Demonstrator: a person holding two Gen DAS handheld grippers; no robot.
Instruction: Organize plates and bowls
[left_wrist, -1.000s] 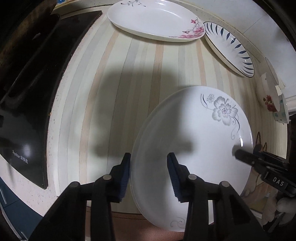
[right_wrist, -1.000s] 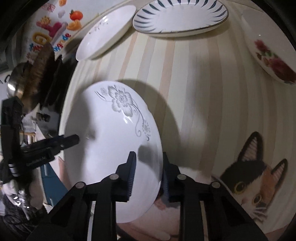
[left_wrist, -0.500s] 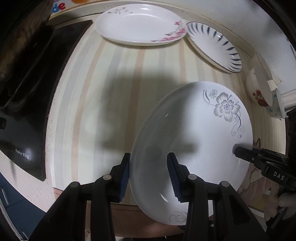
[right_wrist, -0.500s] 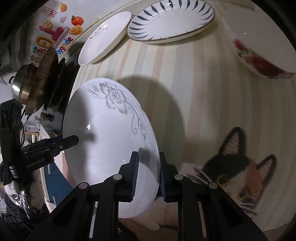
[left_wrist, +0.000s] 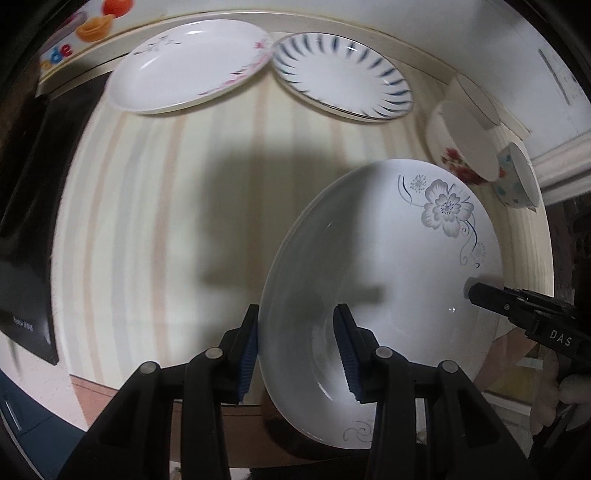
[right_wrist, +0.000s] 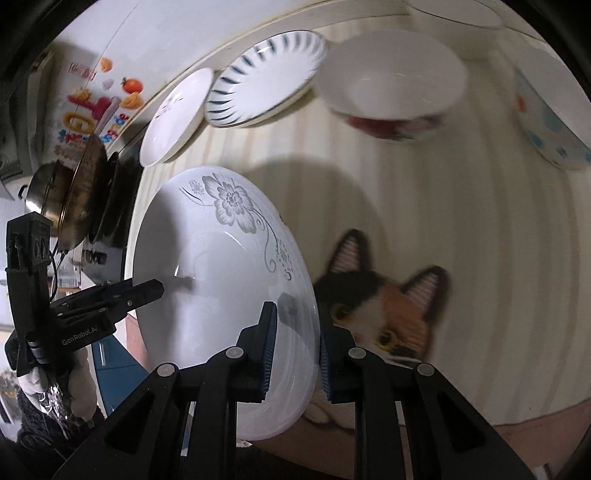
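Note:
A white plate with a grey flower print (left_wrist: 391, 280) is held up off the striped counter, tilted, between both grippers. My left gripper (left_wrist: 295, 354) is shut on its near-left rim. My right gripper (right_wrist: 293, 350) is shut on the opposite rim; the plate also shows in the right wrist view (right_wrist: 221, 280). At the back lie a white plate with pink blossoms (left_wrist: 188, 70) and a blue-striped plate (left_wrist: 343, 77). A red-flowered bowl (left_wrist: 461, 147) and a blue-dotted bowl (left_wrist: 517, 181) stand at the right.
A black cooktop (left_wrist: 26, 206) borders the counter on the left, with a metal pot (right_wrist: 62, 199) on it. A cat-face mat (right_wrist: 388, 306) lies at the right front of the striped counter (left_wrist: 166, 206). A wall with fruit stickers (right_wrist: 96, 107) runs behind.
Both grippers have lifted the grey-flower plate higher and tilted it up off the counter. The views have drawn back, so the back plates and bowls now show more fully.

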